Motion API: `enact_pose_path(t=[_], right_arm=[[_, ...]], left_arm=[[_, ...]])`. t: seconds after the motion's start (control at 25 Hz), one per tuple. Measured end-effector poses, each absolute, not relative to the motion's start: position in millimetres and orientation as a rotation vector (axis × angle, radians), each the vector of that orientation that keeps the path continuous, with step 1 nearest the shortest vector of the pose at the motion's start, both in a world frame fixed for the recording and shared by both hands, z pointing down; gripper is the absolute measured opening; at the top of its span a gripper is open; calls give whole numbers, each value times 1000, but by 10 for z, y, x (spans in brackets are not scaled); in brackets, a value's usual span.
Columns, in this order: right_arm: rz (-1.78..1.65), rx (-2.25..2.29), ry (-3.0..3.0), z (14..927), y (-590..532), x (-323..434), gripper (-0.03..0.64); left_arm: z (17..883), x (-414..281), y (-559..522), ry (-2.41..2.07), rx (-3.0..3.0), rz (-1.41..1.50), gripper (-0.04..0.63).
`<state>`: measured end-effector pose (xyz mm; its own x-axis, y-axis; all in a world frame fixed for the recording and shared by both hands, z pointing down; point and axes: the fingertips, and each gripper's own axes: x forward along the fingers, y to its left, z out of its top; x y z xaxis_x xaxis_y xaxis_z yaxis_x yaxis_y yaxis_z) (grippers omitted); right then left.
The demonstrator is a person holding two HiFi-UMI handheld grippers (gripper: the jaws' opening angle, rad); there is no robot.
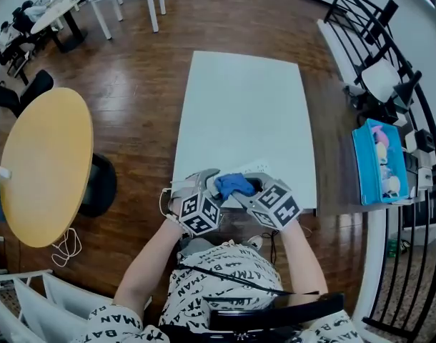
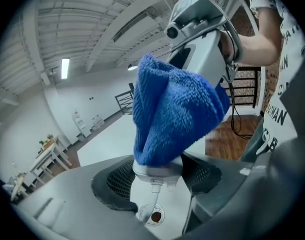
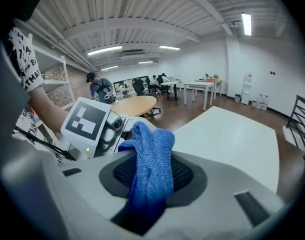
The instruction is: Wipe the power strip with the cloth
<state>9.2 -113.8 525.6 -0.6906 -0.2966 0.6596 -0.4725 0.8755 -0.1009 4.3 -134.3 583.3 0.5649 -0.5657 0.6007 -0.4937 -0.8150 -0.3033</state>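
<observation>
Wiping looks under way, with most of the strip's length yet to be covered. The left tool (image 2: 157, 184) clamps the strip (image 2: 157, 168), smooth white plastic with a rounded cord end, above the table (image 1: 239, 106). The right tool (image 3: 152, 186) pinches the cloth (image 3: 152, 144), fluffy blue terry bunched over the strip just ahead of both tools.

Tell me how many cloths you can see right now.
1. The blue cloth is bunched between the two grippers: the right gripper pinches it, and it drapes over the power strip held in the left gripper. No other cloth shows.
</observation>
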Motion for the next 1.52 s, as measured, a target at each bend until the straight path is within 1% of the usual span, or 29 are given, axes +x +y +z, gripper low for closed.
enact_pose_path(t=[0.28, 0.44, 0.84, 1.08, 1.52], right_arm=[[295, 512, -2374, 5276, -981, -109, 135], [266, 554, -2372, 5239, -1018, -35, 135], [218, 807, -2282, 5096, -1328, 736, 135], [233, 924, -2220, 5076, -1519, 1217, 135], [214, 1098, -2097, 5020, -1775, 1869, 135]], left_arm=[[5645, 103, -1262, 868, -2604, -1077, 284], [5582, 89, -1228, 858, -2612, -1043, 284], [5427, 82, -1156, 872, -2643, -947, 284], [5374, 31, -1120, 875, -2640, -935, 284], [5344, -2, -1135, 883, -2639, -939, 282]])
